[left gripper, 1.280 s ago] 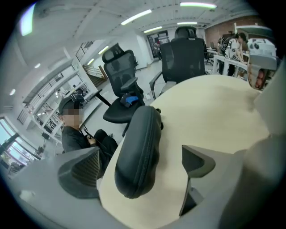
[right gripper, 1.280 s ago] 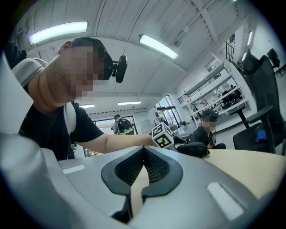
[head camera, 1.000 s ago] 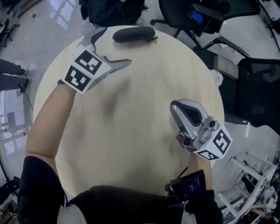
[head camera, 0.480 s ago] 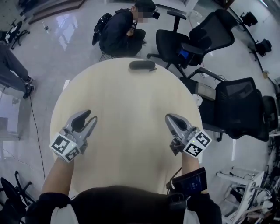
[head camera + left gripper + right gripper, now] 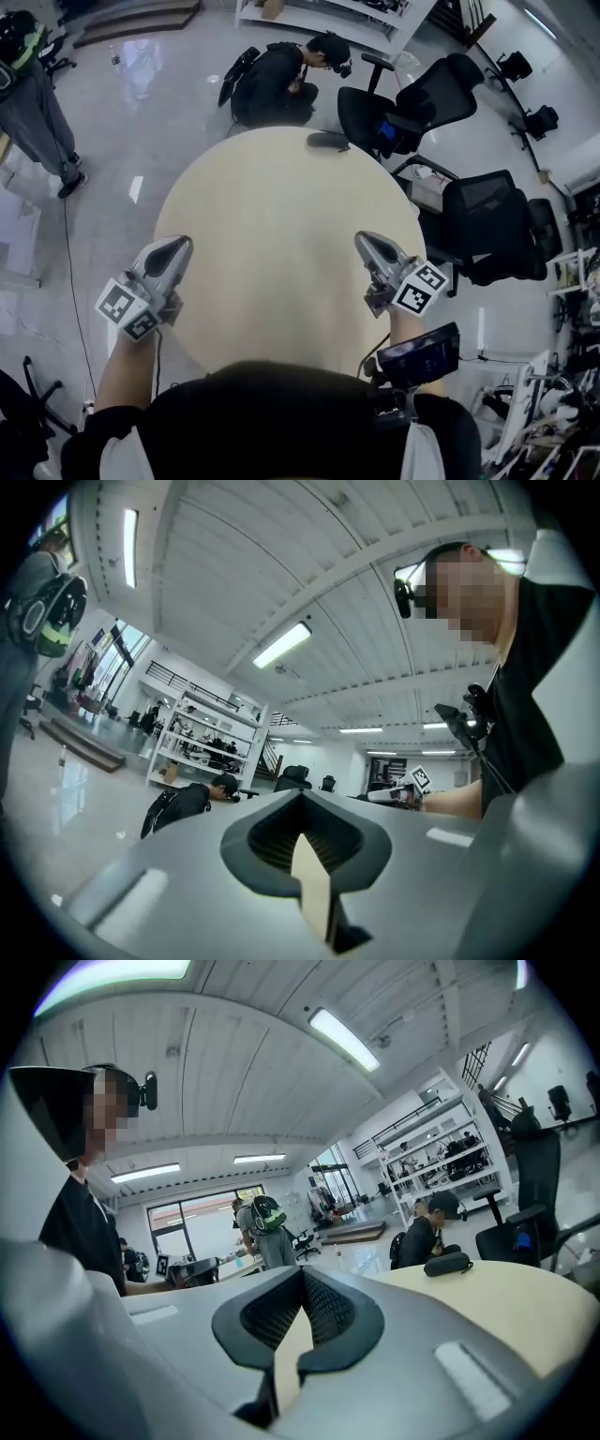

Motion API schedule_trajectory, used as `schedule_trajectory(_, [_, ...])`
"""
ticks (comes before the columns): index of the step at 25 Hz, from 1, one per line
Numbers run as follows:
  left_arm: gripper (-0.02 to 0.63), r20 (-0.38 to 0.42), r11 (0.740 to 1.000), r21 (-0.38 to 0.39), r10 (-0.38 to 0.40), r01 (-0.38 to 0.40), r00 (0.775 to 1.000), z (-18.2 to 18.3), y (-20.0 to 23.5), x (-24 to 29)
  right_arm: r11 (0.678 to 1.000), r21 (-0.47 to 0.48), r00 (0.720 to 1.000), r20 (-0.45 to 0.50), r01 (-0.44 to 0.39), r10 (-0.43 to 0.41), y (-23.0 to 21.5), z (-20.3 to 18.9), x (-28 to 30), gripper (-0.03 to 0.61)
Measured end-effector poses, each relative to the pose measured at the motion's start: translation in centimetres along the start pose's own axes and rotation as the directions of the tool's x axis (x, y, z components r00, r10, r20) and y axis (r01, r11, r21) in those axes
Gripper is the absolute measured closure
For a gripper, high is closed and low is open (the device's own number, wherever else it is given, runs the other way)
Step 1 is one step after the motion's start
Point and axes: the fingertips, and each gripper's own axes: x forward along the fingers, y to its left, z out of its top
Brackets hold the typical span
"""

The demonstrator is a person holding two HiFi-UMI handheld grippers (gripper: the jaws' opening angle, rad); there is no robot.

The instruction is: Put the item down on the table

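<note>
The person is holding 2 grippers at the near side of a round, pale table, 1 at each edge; the left gripper is sitting at the table's left rim, its marker cube hanging out past the rim over the floor; its jaws have just been closing, and in the left gripper view the left gripper is showing them clenched tip to tip with nothing between them. The right gripper is pointing across the table's right side, its own marker cube sitting near the rim; in the right gripper view its jaws are also meeting at the tips, clenched on nothing. The item, a dark oblong pouch, is lying on the table's far edge, well apart from both grippers; the right gripper view is showing the same pouch resting flat on the tabletop. Beyond that far edge a person in dark clothes is crouching on the glossy floor; 2 black office chairs are standing to the table's right.
</note>
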Motion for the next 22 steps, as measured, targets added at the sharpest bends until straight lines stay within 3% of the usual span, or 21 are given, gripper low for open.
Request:
schedule_trajectory(4, [0.615, 0.001, 0.995, -0.081, -0.060, 0.060, 0.998, 1.9, -2.5, -4.9, 1.000, -0.008, 1.000, 0.014, 0.020, -0.020, 6.8, -0.2, -1.4, 0.565])
schedule_trajectory(9, [0.615, 0.022, 0.993, -0.082, -0.083, 0.085, 0.996, 4.1, -8.7, -7.1, 1.000, -0.029, 1.000, 0.028, -0.001, 0.002, 11.2, 0.0, -6.3, 0.565])
schedule_trajectory(15, [0.615, 0.071, 0.988, -0.153, 0.029, -0.018, 0.997, 5.6, -16.0, -8.0, 0.995, -0.099, 0.999, 0.042, -0.015, 0.019, 12.6, 0.7, -15.6, 0.565])
schedule_trajectory(18, [0.615, 0.088, 0.986, -0.167, 0.037, -0.022, 0.995, 4.6, -20.7, -7.3, 0.994, -0.106, 0.998, 0.054, -0.026, 0.032, 11.9, 0.1, -20.2, 0.565])
schedule_trajectory(22, [0.615, 0.050, 0.986, -0.166, 0.019, -0.010, 0.999, 2.4, -26.6, -5.2, 0.996, -0.068, 0.996, 0.058, -0.057, 0.061, 10.8, -2.2, -24.5, 0.565])
